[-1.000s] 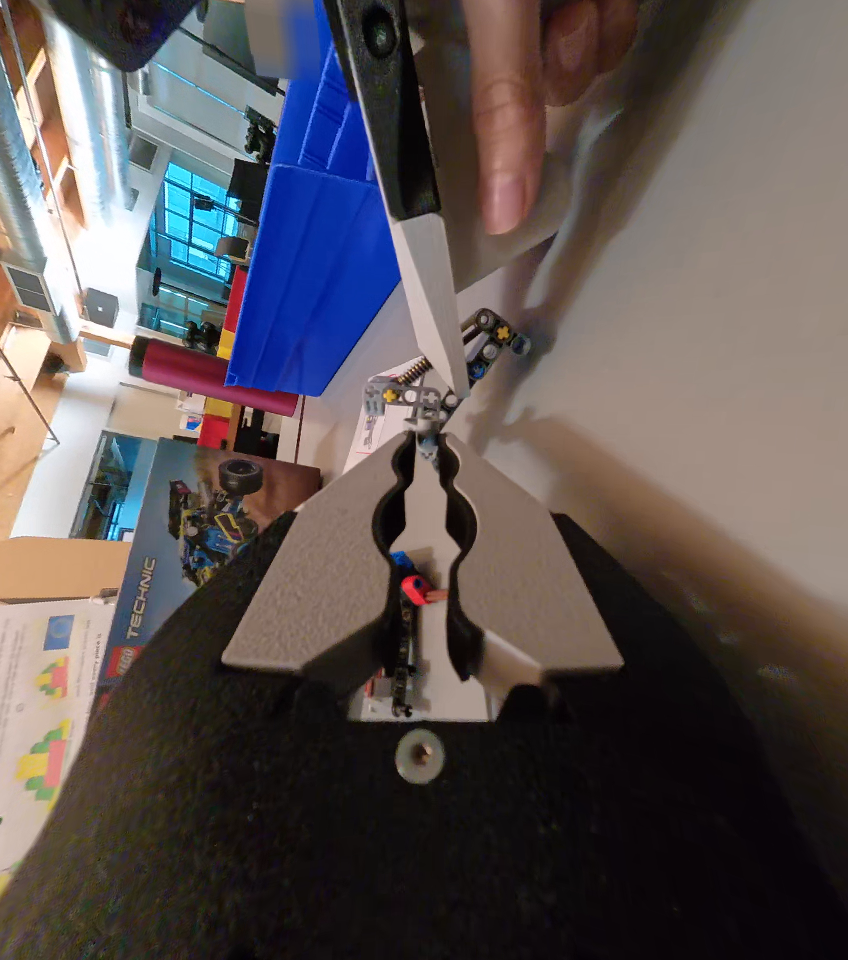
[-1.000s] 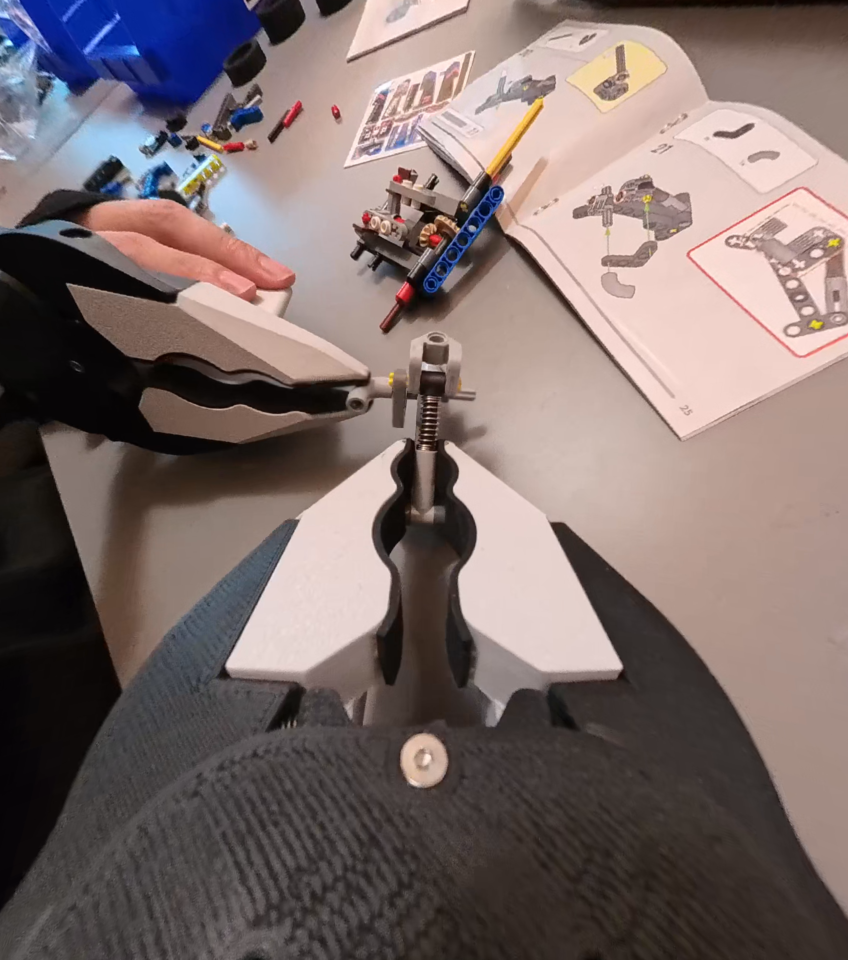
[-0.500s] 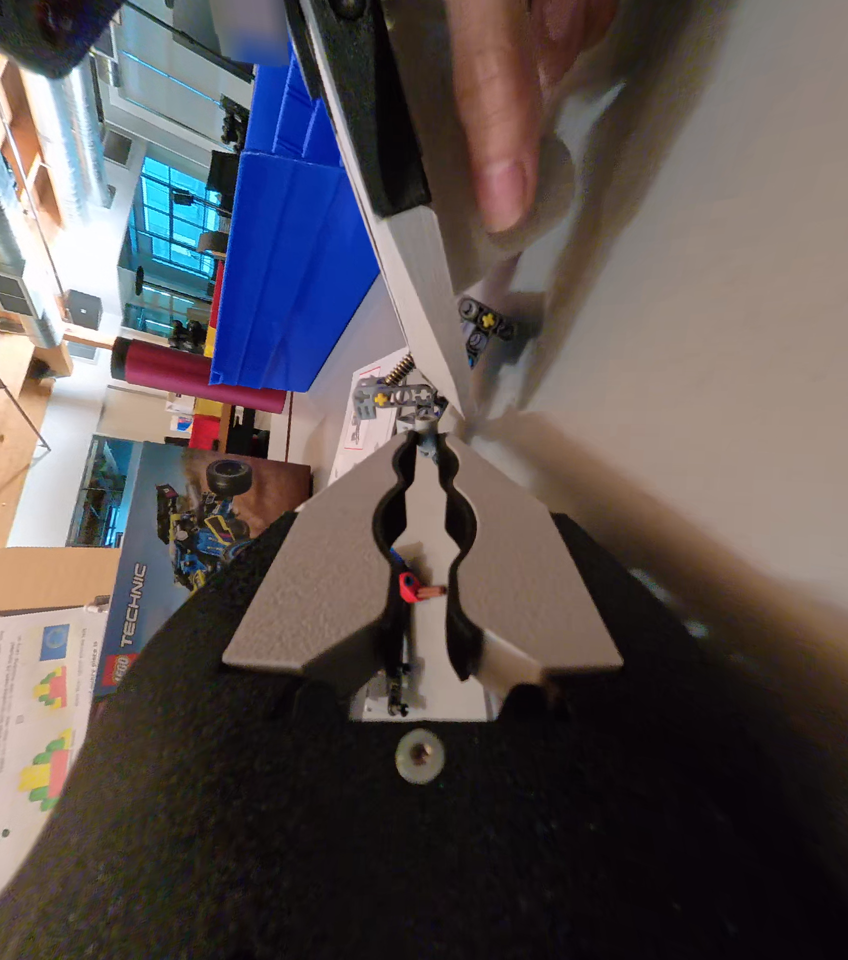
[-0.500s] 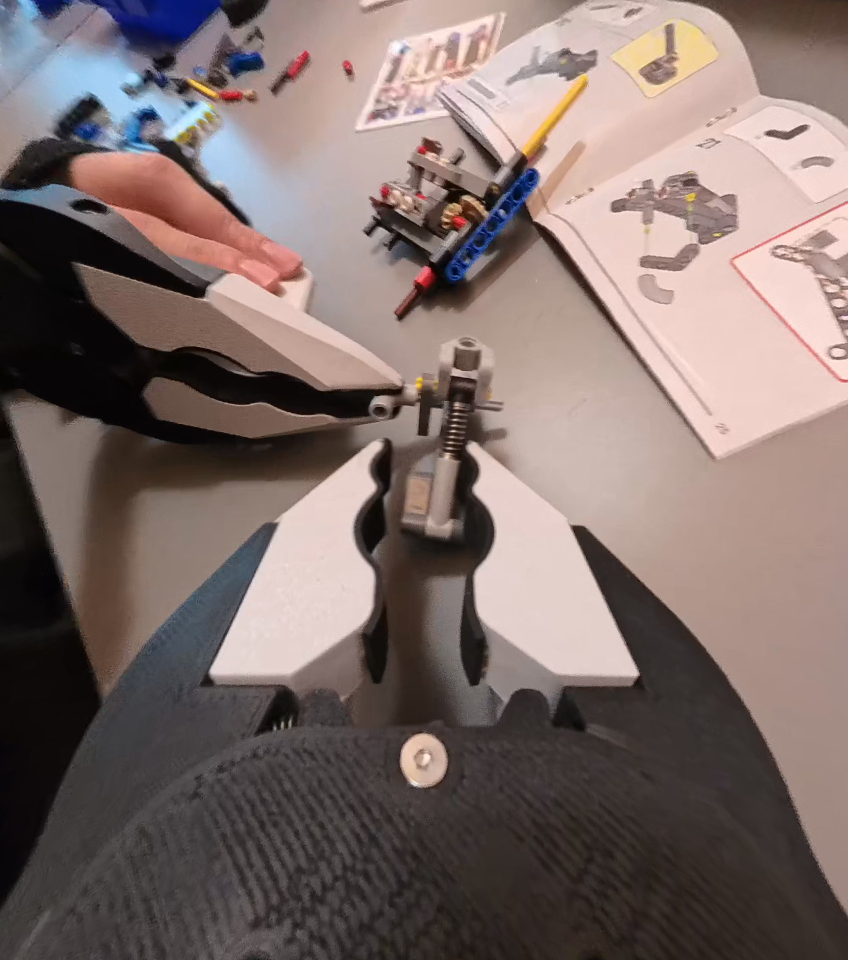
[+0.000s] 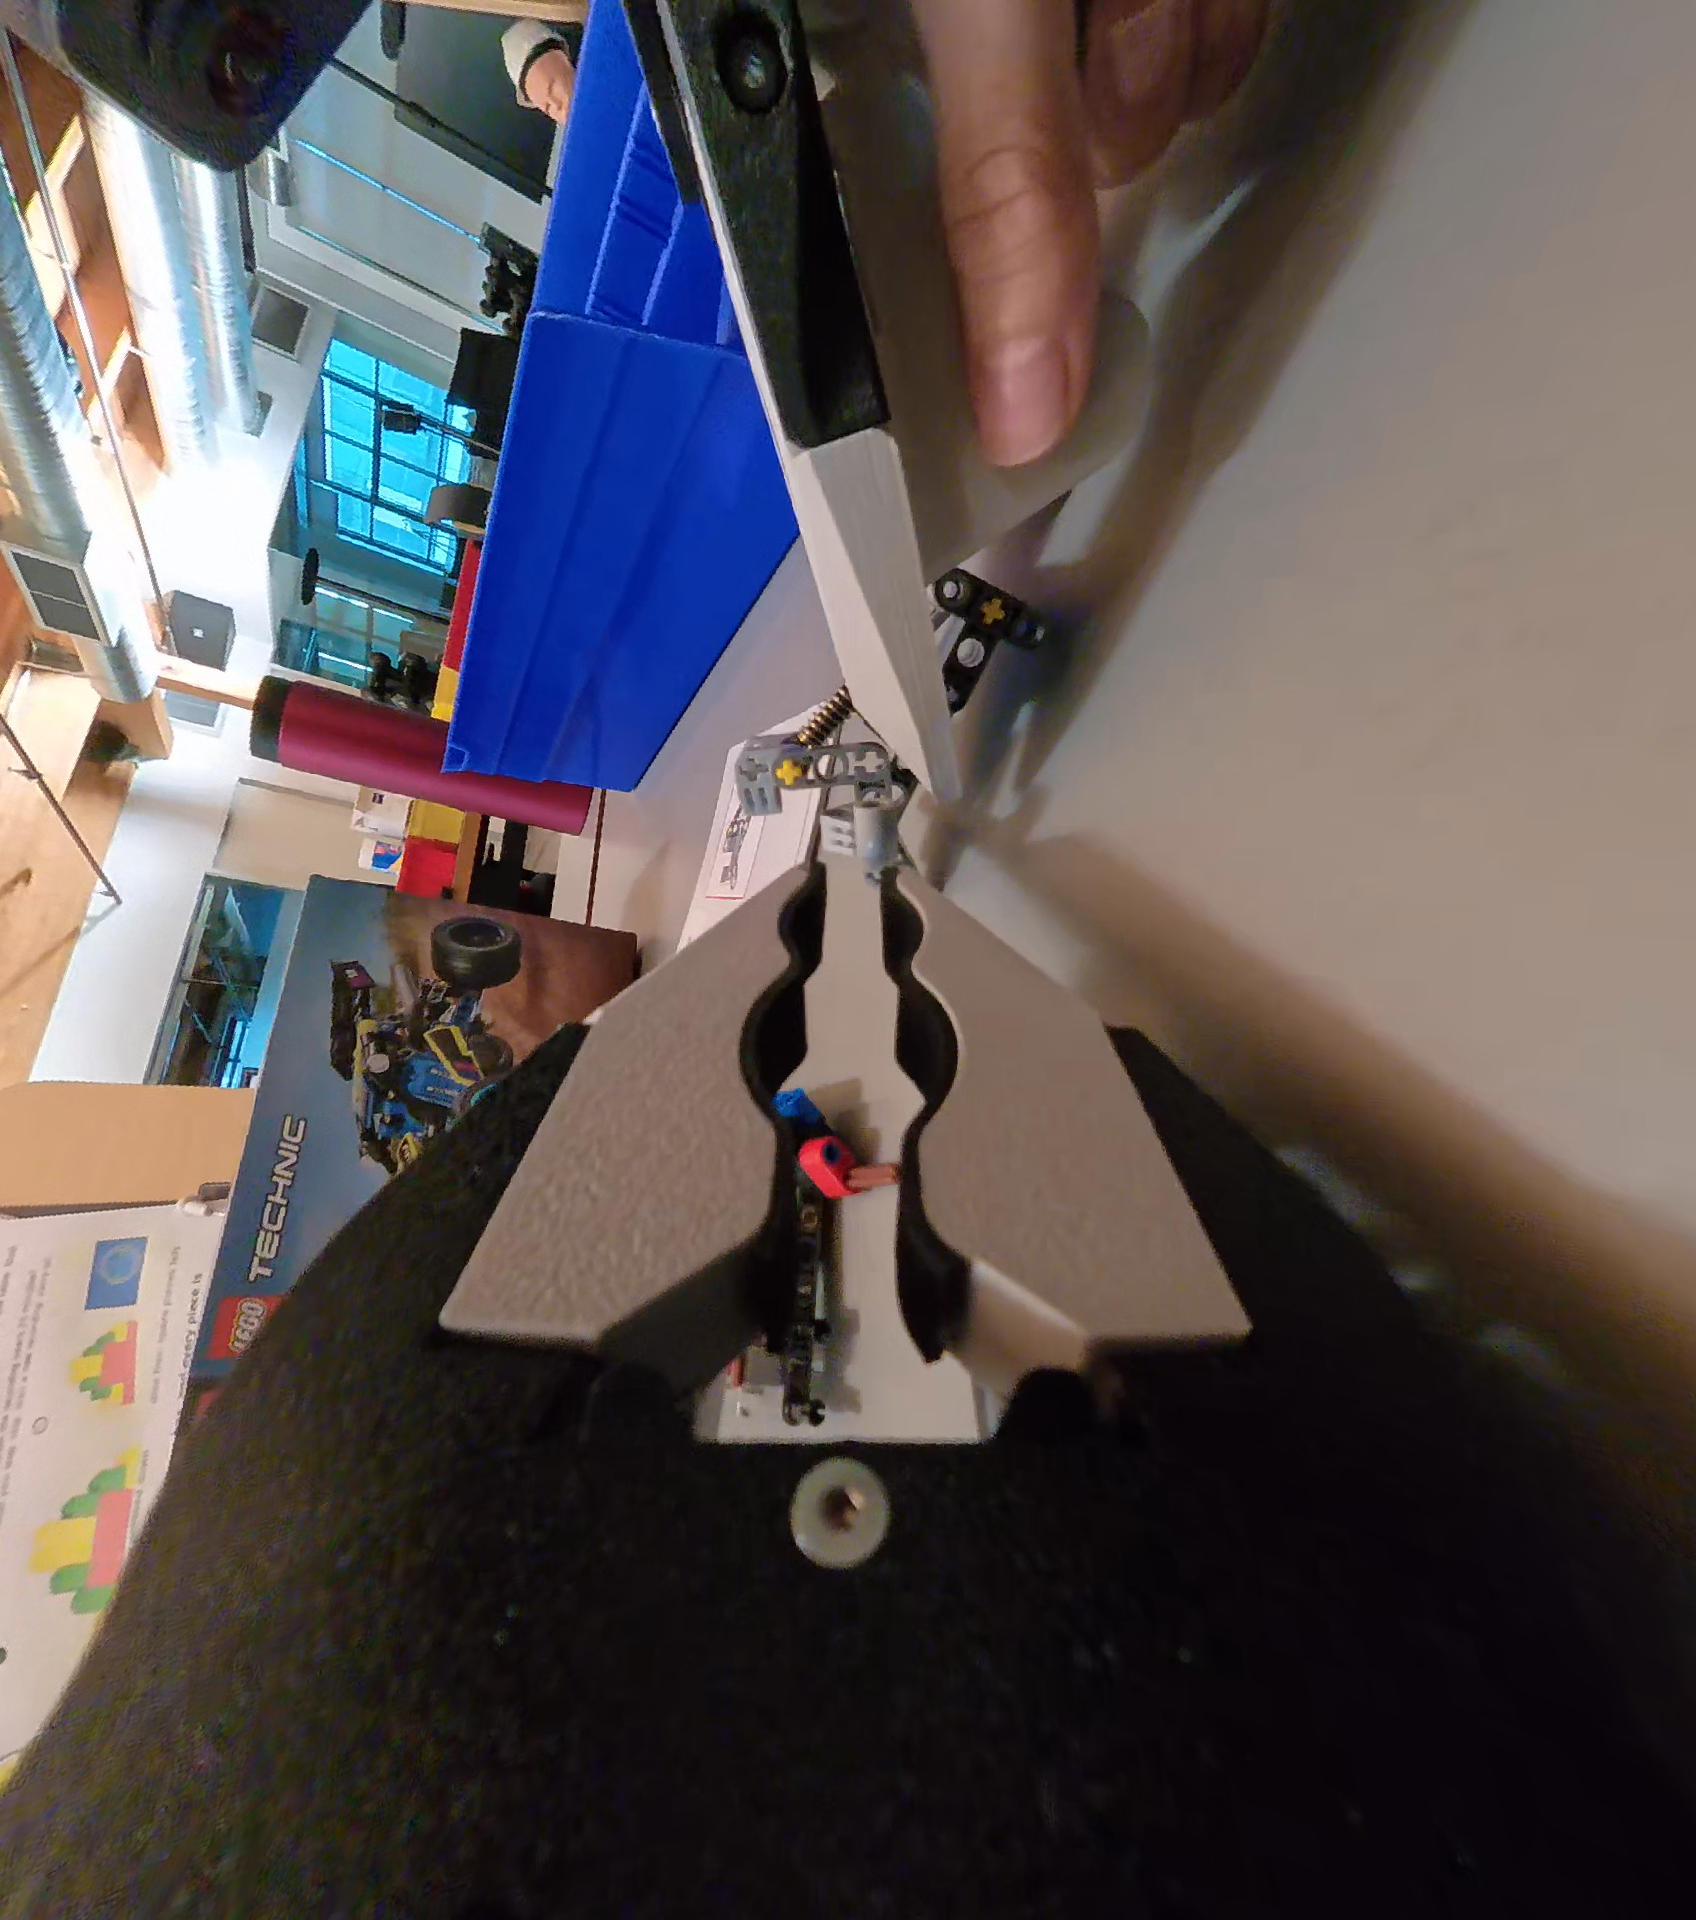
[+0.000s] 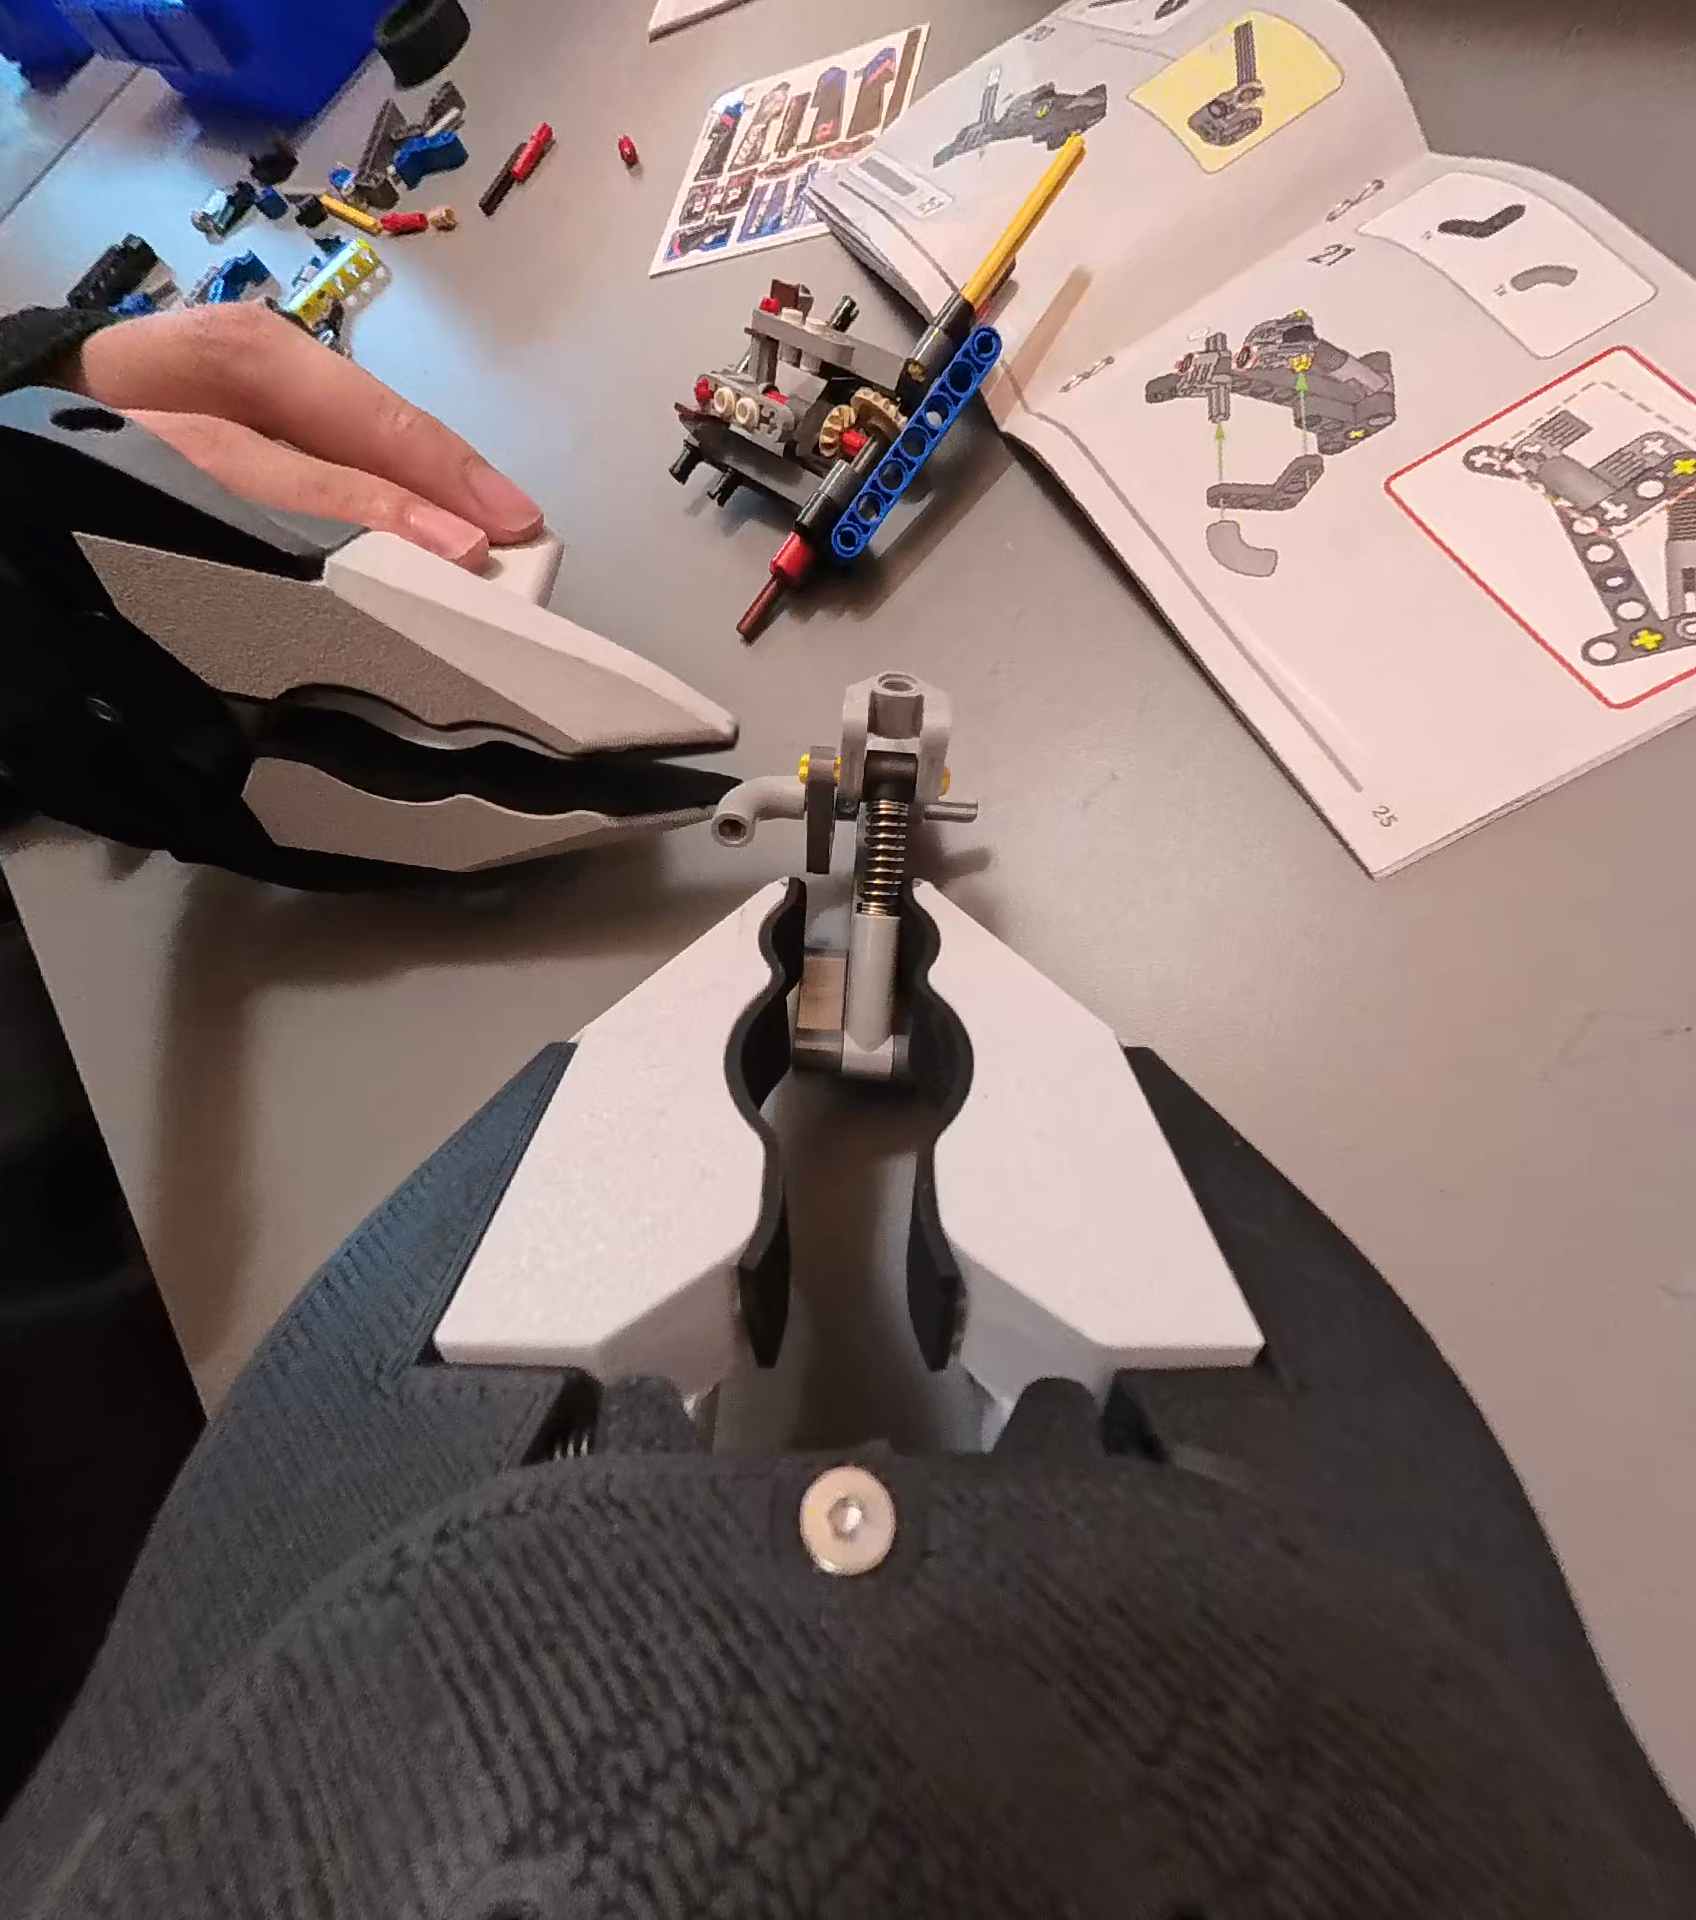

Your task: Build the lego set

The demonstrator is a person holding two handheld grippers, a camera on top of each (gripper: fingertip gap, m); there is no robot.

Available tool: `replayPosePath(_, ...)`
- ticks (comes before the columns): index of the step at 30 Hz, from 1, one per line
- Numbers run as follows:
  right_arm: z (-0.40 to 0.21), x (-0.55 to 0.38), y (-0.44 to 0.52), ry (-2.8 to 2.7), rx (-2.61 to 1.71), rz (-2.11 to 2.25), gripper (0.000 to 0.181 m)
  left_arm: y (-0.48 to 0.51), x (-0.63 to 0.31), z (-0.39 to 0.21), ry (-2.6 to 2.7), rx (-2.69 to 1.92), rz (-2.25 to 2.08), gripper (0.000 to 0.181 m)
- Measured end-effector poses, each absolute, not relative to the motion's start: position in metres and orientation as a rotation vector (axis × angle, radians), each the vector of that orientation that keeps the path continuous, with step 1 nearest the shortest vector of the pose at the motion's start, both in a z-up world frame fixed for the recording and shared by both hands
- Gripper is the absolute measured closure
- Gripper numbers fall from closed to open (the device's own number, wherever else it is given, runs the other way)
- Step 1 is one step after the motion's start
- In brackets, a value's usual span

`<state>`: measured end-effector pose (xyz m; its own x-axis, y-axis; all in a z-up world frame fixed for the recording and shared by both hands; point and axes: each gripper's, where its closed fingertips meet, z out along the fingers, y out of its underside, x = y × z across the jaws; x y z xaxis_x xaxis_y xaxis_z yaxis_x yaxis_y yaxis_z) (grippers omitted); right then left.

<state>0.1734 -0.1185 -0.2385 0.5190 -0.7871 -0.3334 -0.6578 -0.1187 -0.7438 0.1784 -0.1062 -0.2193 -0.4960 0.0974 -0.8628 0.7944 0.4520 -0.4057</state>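
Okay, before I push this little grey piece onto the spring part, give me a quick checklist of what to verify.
1. Right gripper shut on the spring assembly: ok.
2. Left gripper holding the grey connector: ok, though only at the very tips.
3. Connector lined up with its hole on the assembly: cannot tell; the joint is too small to read.
4. Connector already seated: cannot tell.
5. Instruction booklet open and in view: ok.
6. Chassis build out of the way: ok; it lies farther off, by the booklet.
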Motion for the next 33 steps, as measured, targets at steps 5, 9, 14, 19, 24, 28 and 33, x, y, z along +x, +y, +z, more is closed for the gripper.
replayPosePath(5, -0.2387, 0.1724, -0.1178, 1.194, -1.839, -0.163, 0.166, -0.1064, 0.1791, -0.2205, 1.886, 0.759, -1.068, 0.176)
replayPosePath(9, -0.2386, 0.1719, -0.1176, 1.193, -1.834, -0.151, 0.166, -0.1065, 0.1783, -0.2174, 1.858, 0.767, -1.075, 0.178)
replayPosePath(14, -0.2384, 0.1719, -0.1178, 1.196, -1.826, -0.139, 0.166, -0.1067, 0.1777, -0.2172, 1.849, 0.775, -1.069, 0.18)
replayPosePath(19, -0.2379, 0.1715, -0.1189, 1.211, -1.795, -0.099, 0.166, -0.1069, 0.1766, -0.2189, 1.87, 0.777, -1.078, 0.179)
replayPosePath(24, -0.2368, 0.1705, -0.1195, 1.225, -1.75, -0.033, 0.166, -0.1071, 0.1766, -0.2191, 1.867, 0.779, -1.073, 0.179)
replayPosePath(28, -0.2365, 0.1705, -0.1197, 1.227, -1.738, -0.019, 0.166, -0.1077, 0.1763, -0.2198, 1.868, 0.783, -1.071, 0.179)
replayPosePath(33, -0.2368, 0.1693, -0.1178, 1.217, -1.749, -0.017, 0.166, -0.1087, 0.1731, -0.2161, 1.844, 0.792, -1.094, 0.178)
